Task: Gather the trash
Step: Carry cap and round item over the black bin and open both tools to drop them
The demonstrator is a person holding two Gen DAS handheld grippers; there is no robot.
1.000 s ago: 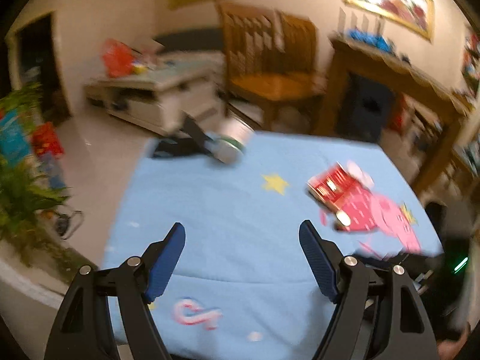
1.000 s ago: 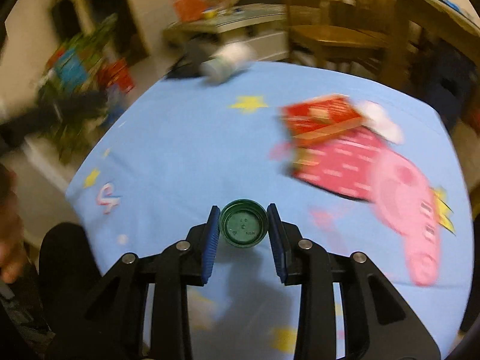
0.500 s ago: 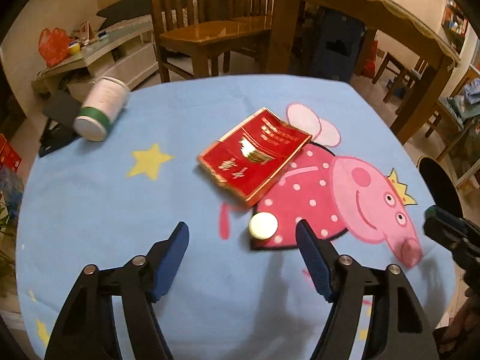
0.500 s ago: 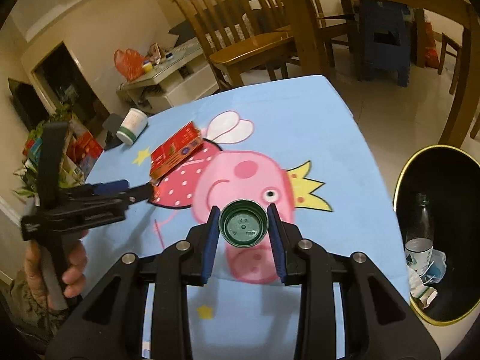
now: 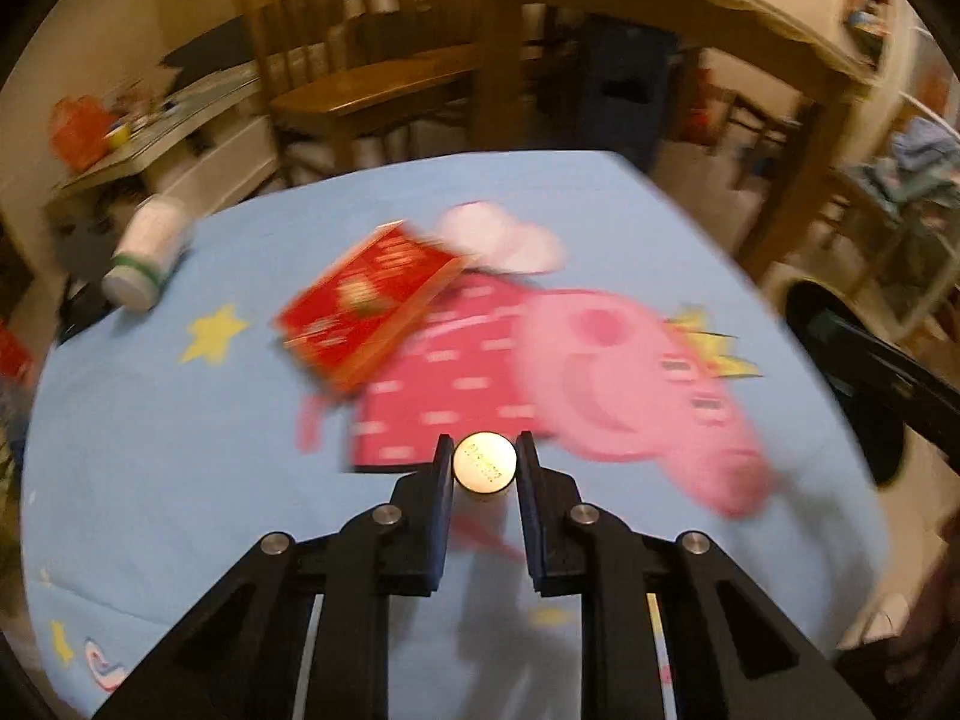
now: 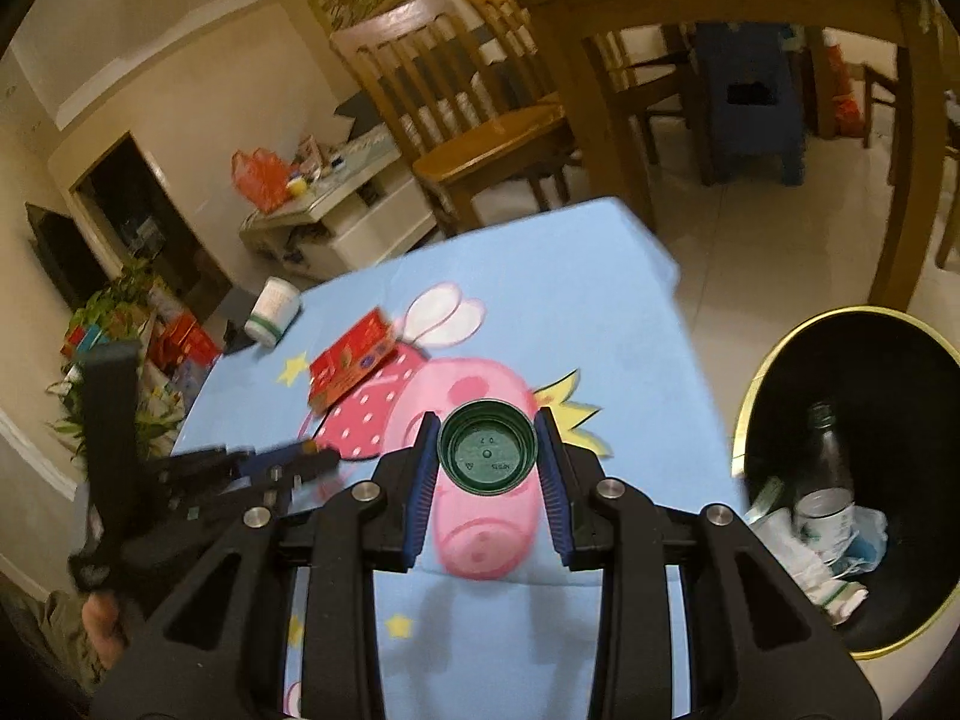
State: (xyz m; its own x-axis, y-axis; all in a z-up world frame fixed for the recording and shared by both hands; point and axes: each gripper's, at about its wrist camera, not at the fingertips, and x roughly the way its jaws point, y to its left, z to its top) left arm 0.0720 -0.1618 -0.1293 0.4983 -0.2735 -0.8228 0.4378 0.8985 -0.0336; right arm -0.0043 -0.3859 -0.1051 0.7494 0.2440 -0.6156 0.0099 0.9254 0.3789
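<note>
Trash in both tools: my right tool [image 6: 486, 468] grips a green cap [image 6: 487, 451], my left tool [image 5: 485, 474] pinches what seems a small metal disc [image 5: 485, 463]. I should carry both level to the bin [image 6: 774, 372] before releasing.

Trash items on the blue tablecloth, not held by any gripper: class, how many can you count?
2. A red box lies on the pig print of the tablecloth; a white bottle with a green band lies on its side near the far corner. Others may be hidden behind the grippers.
</note>
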